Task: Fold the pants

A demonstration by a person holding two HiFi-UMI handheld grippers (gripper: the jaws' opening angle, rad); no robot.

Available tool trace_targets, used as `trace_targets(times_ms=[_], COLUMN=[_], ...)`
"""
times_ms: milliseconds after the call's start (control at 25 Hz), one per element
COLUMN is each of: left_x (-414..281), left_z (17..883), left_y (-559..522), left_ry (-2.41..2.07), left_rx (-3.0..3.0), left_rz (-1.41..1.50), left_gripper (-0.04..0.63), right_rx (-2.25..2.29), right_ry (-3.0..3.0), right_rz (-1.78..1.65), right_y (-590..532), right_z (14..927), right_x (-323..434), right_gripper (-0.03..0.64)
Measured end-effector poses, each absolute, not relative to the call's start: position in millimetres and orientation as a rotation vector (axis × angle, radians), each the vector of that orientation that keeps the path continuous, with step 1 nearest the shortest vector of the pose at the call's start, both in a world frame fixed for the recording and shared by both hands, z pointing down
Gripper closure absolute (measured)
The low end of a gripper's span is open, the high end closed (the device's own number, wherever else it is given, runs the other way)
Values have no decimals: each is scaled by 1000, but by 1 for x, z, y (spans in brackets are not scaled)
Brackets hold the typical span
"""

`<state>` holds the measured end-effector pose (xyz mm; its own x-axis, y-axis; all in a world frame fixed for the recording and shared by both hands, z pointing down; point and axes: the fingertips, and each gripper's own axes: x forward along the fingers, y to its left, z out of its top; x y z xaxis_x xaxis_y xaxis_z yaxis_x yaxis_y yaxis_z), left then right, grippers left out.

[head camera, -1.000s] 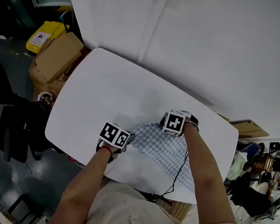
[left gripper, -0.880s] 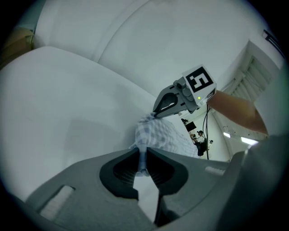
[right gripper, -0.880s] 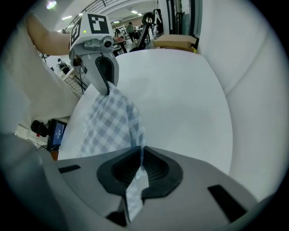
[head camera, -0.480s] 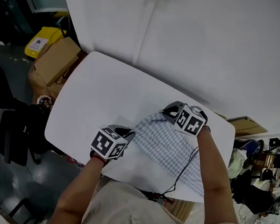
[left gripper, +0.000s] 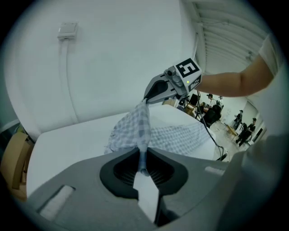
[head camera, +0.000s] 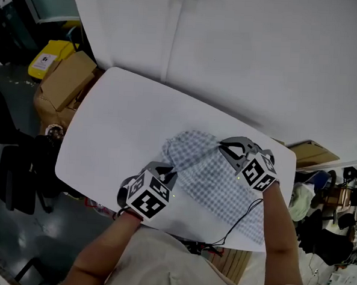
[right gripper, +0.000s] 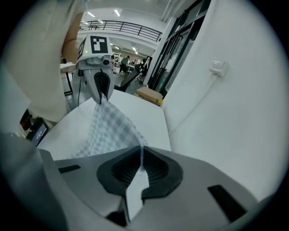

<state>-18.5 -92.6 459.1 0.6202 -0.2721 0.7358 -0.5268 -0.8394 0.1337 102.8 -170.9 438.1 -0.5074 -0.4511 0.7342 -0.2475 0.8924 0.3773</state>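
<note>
I see a white tabletop (head camera: 116, 123) with rounded corners standing against a white wall (head camera: 261, 65), and on its right half the light checked pants (head camera: 227, 187) lie spread toward the near edge, their far end apparently lifted clear of the surface.

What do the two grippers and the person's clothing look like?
The left gripper and the right gripper each have a dark grey body and a white cube with black square markers. A thin black cable runs from the right one. The person wears a light short-sleeved shirt.
</note>
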Motion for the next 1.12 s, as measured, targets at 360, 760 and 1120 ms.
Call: trace_targets(times_ms=[360, 760, 1120], left_x=[36, 35, 10], left_z=[558, 585, 547], left_y=[9, 30, 4], left_ry=[-374, -312, -404], left_rx=[2384, 2181, 2221], left_rz=[1172, 846, 814], left_gripper=[546, 380, 403], right_rx=[292, 324, 290], right_ry=[-1923, -1981, -2086], right_rz=[-64, 9, 96], right_y=[-42, -24, -54], right_z=[578, 586, 528], right_x=[166, 171, 143], right_gripper=[583, 499, 567])
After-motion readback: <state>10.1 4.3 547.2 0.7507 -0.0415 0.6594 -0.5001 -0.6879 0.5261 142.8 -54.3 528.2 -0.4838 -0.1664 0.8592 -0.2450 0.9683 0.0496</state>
